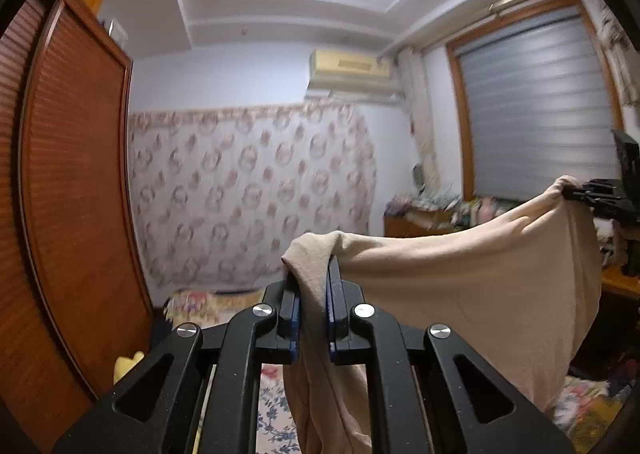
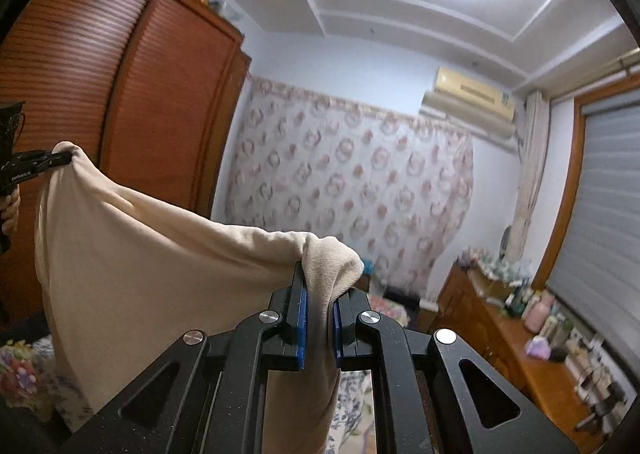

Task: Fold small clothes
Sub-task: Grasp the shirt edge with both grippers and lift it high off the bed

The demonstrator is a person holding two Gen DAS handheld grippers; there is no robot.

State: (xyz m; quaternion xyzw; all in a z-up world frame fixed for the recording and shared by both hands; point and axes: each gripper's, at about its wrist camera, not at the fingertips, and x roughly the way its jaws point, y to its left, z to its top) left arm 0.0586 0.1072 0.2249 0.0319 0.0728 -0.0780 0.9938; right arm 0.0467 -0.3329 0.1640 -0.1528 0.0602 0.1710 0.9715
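Note:
A beige garment (image 1: 460,278) hangs stretched in the air between both grippers. My left gripper (image 1: 312,274) is shut on one corner of it, cloth bunched between its blue pads. In the right wrist view my right gripper (image 2: 320,286) is shut on the opposite corner of the beige garment (image 2: 140,254). Each view shows the other gripper at the far edge: the right gripper (image 1: 572,190) at the right, the left gripper (image 2: 60,158) at the left with a hand (image 2: 10,210) below it. The cloth sags between them and hides what lies under it.
A floral bedspread (image 1: 276,410) lies below. A wooden louvred wardrobe (image 1: 72,174) stands at the left. A floral curtain (image 1: 248,194) covers the far wall. A wooden dresser (image 2: 516,346) crowded with bottles runs under the blinded window (image 1: 536,114) at the right.

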